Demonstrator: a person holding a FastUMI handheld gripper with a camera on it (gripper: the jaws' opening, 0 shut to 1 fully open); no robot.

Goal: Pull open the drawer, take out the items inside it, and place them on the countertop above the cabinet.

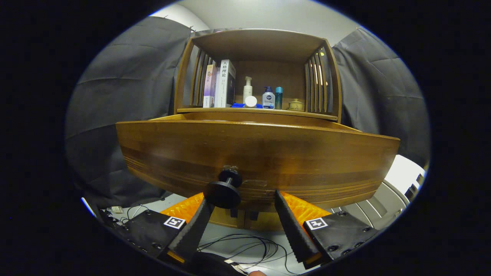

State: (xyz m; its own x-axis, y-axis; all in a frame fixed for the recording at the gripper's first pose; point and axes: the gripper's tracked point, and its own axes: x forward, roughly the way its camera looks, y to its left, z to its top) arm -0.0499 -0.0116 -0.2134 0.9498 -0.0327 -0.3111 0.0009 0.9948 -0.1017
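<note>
From the claw's own camera, the wooden drawer [257,157] stands pulled out from the cabinet [257,69], its broad front panel close ahead. What lies inside it is hidden behind that panel. A dark round knob [224,189] juts from the lower part of the drawer front.

The claw [239,199] is spread wide, gripping nothing. Its left finger reaches up so that its tip sits right at the knob, touching it or just under it; I cannot tell which. The right finger [289,220] stands well apart from the knob, pointing at the bare lower edge of the drawer front.

Above the drawer, the worktop [257,111] of the cabinet forms the floor of an open niche with slatted sides. On it, toward the left, two books [220,84] stand upright side by side. Near the middle there is a white pump bottle [247,89], with a small white round jar [251,101] in front of it resting by something blue [238,105]. Just beside these are a clear bottle with a blue cap [268,97] and a slim teal bottle [279,97]. A small lidded pot [295,104] sits toward the right.

Below the claw, dark cables [245,245] trail loosely across the pale floor.
</note>
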